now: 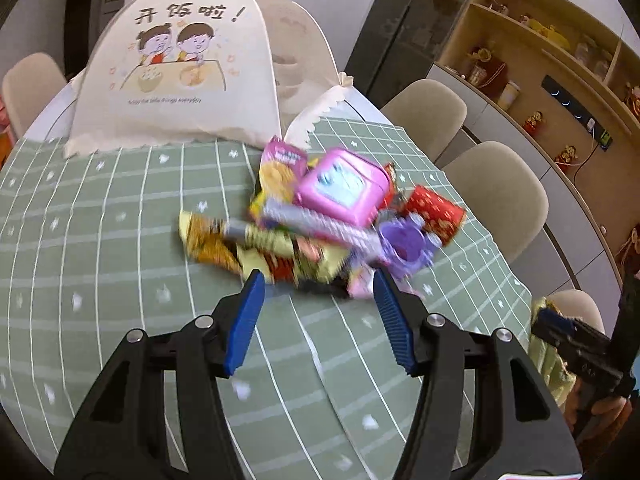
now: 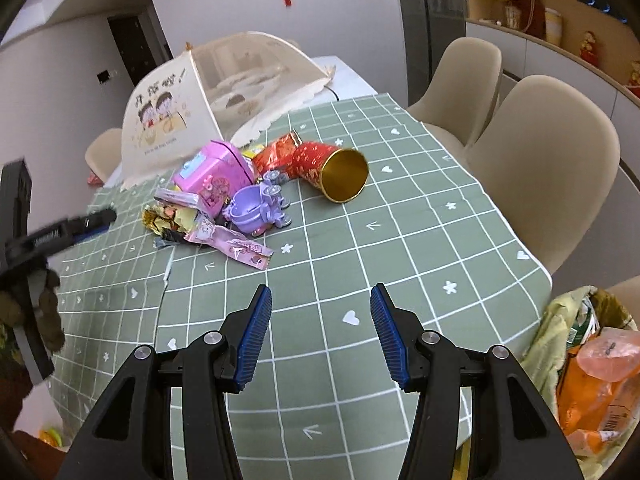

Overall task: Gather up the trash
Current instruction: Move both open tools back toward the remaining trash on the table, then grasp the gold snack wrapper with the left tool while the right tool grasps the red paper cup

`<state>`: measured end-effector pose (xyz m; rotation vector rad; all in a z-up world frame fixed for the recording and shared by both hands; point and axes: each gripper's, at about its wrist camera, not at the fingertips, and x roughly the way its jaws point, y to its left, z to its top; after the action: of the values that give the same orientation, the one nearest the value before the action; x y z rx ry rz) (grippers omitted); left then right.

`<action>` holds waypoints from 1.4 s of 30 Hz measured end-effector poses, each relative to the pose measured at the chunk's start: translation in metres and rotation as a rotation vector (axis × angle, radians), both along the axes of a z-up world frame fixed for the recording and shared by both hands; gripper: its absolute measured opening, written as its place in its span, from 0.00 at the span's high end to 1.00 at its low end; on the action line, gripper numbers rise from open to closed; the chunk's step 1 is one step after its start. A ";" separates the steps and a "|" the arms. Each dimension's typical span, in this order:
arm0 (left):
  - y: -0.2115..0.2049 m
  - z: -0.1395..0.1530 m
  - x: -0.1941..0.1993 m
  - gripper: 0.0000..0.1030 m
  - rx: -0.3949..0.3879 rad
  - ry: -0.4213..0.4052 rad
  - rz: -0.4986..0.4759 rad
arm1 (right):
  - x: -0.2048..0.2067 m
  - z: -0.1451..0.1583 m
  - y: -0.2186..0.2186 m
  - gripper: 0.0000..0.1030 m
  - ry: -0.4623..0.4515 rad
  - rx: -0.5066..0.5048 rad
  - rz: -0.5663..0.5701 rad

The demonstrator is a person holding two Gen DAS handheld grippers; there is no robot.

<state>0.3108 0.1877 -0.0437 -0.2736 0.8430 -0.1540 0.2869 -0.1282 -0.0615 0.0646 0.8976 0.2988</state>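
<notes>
A pile of trash lies on the green checked tablecloth (image 2: 400,240): yellow snack wrappers (image 1: 256,248), a pink wrapper (image 2: 236,246), a red and gold tube (image 2: 332,172) on its side, a pink toy box (image 1: 344,188) and a purple toy (image 2: 258,208). My left gripper (image 1: 318,280) is open, its tips just short of the pile's near edge. My right gripper (image 2: 320,296) is open and empty over bare cloth, nearer than the pile. The left view is blurred.
A cream mesh food cover (image 2: 192,100) with a cartoon print stands behind the pile. Beige chairs (image 2: 540,160) line the table's right side. A bag holding orange and yellow-green packaging (image 2: 592,368) hangs at the table's near right edge.
</notes>
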 end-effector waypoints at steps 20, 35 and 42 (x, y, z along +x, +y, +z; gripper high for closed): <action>0.041 -0.082 0.183 0.95 -0.097 0.272 -0.115 | 0.055 -0.036 0.020 0.53 0.143 -0.074 -0.118; 0.026 -0.066 0.051 0.97 -0.131 0.333 -0.112 | 0.184 0.004 0.068 0.53 -0.047 -0.147 0.235; 0.016 -0.062 0.034 0.85 -0.107 0.305 -0.110 | 0.225 -0.035 0.093 0.52 0.110 -0.234 0.318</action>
<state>0.3452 0.2040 -0.1055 -0.3570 1.1551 -0.2654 0.5116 -0.0356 -0.0962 -0.2830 1.0469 0.4865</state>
